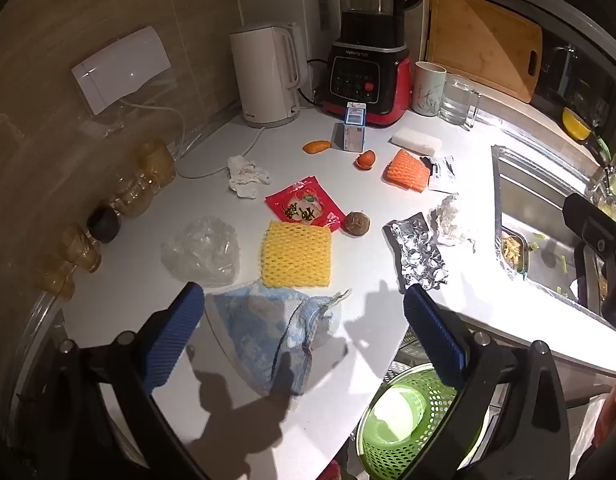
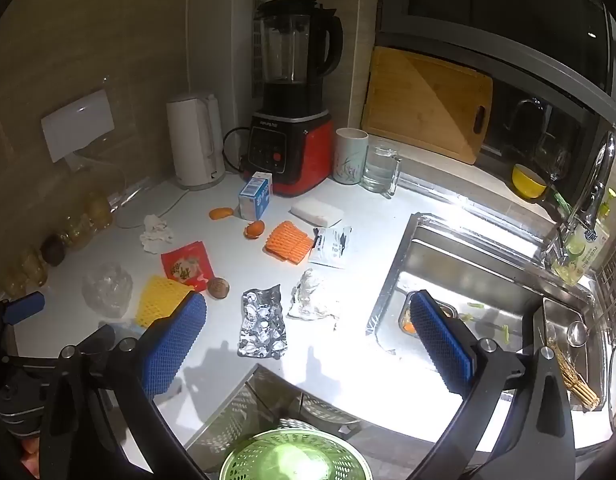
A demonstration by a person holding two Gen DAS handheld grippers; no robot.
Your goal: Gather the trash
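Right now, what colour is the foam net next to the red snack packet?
Yellow foam net, clearest in the left wrist view.

light: dim room, bright glare on tabletop beside sink | shadows: dark finger shadows on near tabletop | lens: fisheye bending, black corners | focus: mostly sharp

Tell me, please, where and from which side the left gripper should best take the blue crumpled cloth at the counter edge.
Probably from above, on the raised fold running down the middle of the blue cloth. It lies flat and limp between the open left gripper fingers, offering no firm edge.
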